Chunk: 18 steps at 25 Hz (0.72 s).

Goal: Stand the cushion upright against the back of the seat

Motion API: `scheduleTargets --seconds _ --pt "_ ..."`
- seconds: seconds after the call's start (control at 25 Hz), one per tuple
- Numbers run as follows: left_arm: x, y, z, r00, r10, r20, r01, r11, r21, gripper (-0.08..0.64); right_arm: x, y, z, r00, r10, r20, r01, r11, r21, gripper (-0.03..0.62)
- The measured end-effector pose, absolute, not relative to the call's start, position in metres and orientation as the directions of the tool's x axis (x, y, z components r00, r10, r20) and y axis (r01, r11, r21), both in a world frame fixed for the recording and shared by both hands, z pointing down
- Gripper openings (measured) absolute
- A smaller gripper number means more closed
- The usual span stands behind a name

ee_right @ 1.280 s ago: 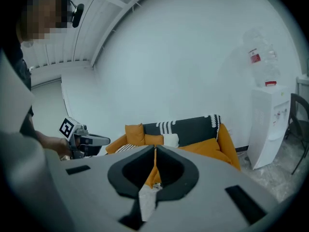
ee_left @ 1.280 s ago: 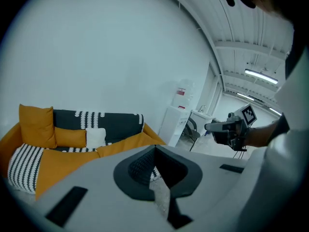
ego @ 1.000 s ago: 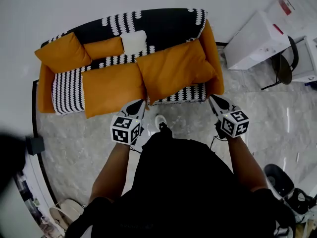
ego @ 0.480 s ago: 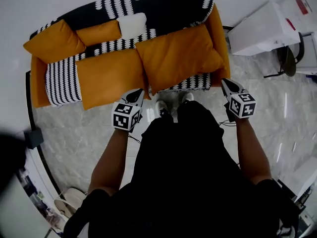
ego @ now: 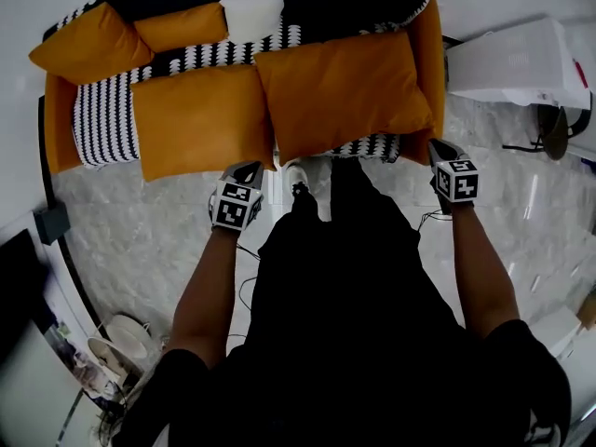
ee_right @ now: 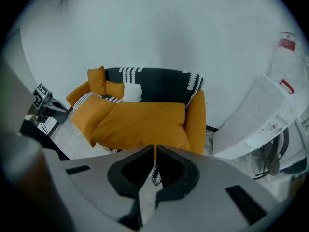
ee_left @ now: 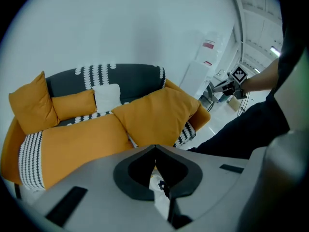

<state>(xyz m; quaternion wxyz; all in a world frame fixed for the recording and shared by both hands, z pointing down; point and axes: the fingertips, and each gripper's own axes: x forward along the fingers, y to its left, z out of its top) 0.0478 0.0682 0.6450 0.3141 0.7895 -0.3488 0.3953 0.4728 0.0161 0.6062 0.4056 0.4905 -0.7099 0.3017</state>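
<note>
Head view, plump orange cushion [ego: 345, 91], striped sofa [ego: 98, 130]

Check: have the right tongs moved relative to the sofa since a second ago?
Yes. The right tongs shifted rightward, from below the front corner of the sofa armrest to just beside it.

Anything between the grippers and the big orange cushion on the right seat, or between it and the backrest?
Nothing visible. Left gripper and right gripper, both shut and empty, face the large orange cushion directly. The backrest behind it looks bare; the white cushion sits off its rear left corner.
</note>
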Motion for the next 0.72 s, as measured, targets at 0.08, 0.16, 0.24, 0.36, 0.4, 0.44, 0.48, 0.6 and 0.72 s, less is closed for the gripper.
scheduleTargets --seconds 0.08,0.16,0.24,0.36,0.4,0.44,0.48,0.6,0.72 --pt "0.051 0.07 0.666 0.429 -0.282 0.858 -0.804 -0.553 0.22 0.015 0.481 0.009 0.625 -0.171 -0.414 0.894 -0.929 0.369 -0.007 0.04" --pt "0.054 0.073 0.685 0.414 -0.25 0.875 -0.813 -0.534 0.232 0.015 0.489 0.002 0.643 -0.156 -0.373 0.914 -0.918 0.398 0.006 0.04" --pt "0.054 0.082 0.708 0.388 -0.201 0.899 -0.831 -0.499 0.247 0.015 0.497 -0.003 0.661 -0.142 -0.331 0.933 -0.904 0.427 0.014 0.04" --pt "0.059 0.09 0.738 0.357 -0.16 0.92 -0.85 -0.464 0.249 0.017 0.516 -0.012 0.685 -0.104 -0.286 0.952 -0.894 0.447 0.036 0.04" --pt "0.06 0.092 0.747 0.35 -0.153 0.924 -0.854 -0.457 0.248 0.017 0.522 -0.015 0.692 -0.09 -0.275 0.957 -0.893 0.448 0.045 0.04" --pt "0.061 0.094 0.754 0.342 -0.143 0.929 -0.858 -0.45 0.247 0.017 0.528 -0.016 0.698 -0.077 -0.263 0.962 -0.893 0.448 0.051 0.041" --pt "0.061 0.097 0.761 0.333 -0.129 0.934 -0.862 -0.442 0.247 0.018 0.533 -0.017 0.705 -0.067 -0.249 0.966 -0.892 0.449 0.054 0.041" --pt "0.062 0.106 0.783 0.306 -0.07 0.949 -0.874 -0.415 0.252 0.054 0.545 -0.016 0.722 -0.055 -0.198 0.979 -0.888 0.457 0.042 0.045" --pt "0.067 0.112 0.801 0.299 -0.025 0.954 -0.878 -0.398 0.265 0.146 0.551 -0.013 0.733 -0.061 -0.156 0.986 -0.885 0.465 0.018 0.109"
